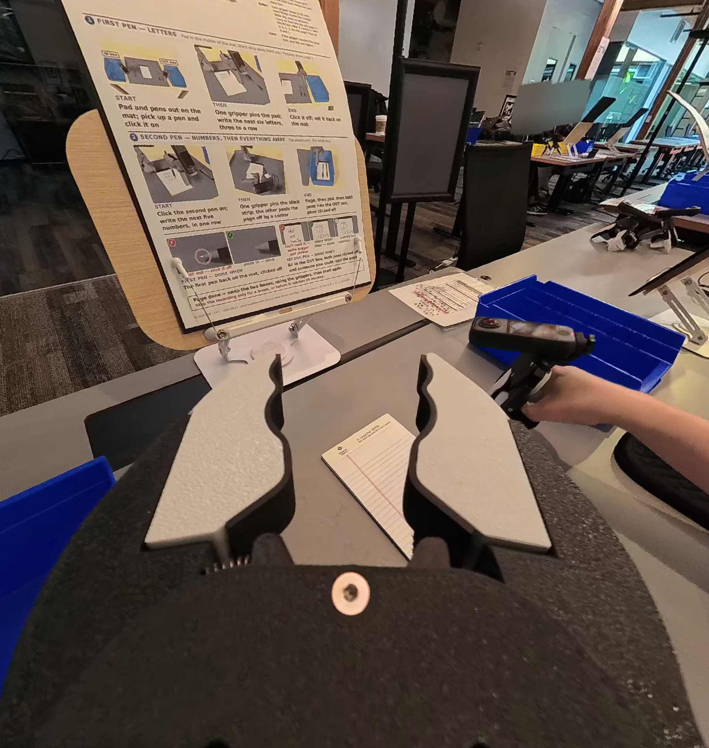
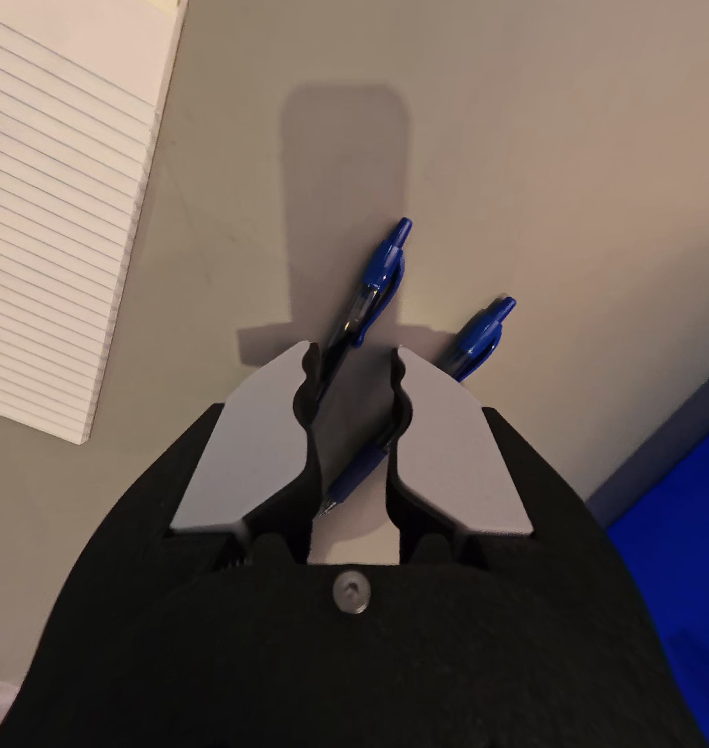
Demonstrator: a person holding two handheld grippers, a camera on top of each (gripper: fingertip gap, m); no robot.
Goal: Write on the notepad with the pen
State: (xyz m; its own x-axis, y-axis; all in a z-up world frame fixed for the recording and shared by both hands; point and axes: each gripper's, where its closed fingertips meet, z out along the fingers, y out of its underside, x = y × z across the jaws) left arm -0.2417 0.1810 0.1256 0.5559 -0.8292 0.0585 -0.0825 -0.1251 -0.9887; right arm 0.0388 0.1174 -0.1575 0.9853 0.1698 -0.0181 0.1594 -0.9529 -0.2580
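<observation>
The left gripper (image 1: pixel 349 364) is hovering above a grey mat (image 1: pixel 344 404) with its jaws spread wide and empty, the lined white notepad (image 1: pixel 379 469) lying flat on the mat below and between its fingers. The right gripper (image 2: pixel 352 350), held by a person's hand (image 1: pixel 567 394), is pointing down close over 2 blue click pens. Its jaws are standing partly apart, straddling 1 pen (image 2: pixel 354 471); the other pen (image 2: pixel 369 283) is lying just beside its left finger. A blue bin (image 1: pixel 587 324) is sitting at the mat's right.
</observation>
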